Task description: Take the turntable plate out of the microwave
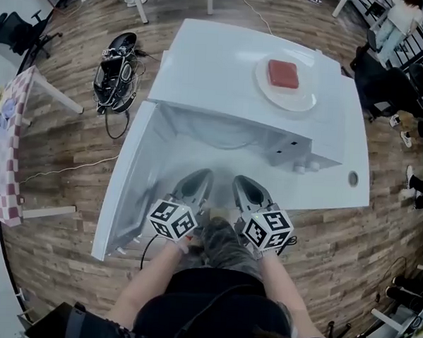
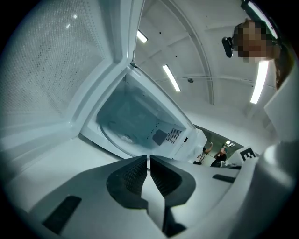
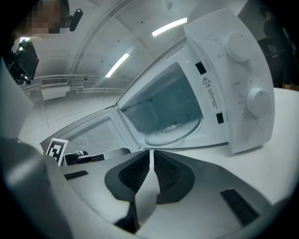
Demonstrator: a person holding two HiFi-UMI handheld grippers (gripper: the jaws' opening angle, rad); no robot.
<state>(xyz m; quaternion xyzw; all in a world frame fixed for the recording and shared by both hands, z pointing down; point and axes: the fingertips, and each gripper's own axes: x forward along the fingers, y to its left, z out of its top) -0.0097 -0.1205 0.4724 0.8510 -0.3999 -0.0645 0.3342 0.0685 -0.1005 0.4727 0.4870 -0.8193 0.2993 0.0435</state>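
A white microwave (image 1: 244, 82) stands on a white table with its door (image 1: 130, 174) swung open to the left. The clear glass turntable plate (image 3: 173, 128) lies flat on the cavity floor; it also shows as the turntable plate (image 2: 124, 133) in the left gripper view. My left gripper (image 1: 197, 178) and right gripper (image 1: 244, 184) hang side by side just in front of the opening, outside the cavity. Both point at it. The left gripper (image 2: 148, 161) is shut with nothing between its jaws, and so is the right gripper (image 3: 152, 156). Neither touches the plate.
A white dish with a red block (image 1: 287, 82) rests on top of the microwave. Two control knobs (image 3: 259, 100) sit on the panel right of the cavity. The table edge (image 1: 337, 192) is near me. Black gear (image 1: 116, 71) lies on the floor at left; people stand at far right.
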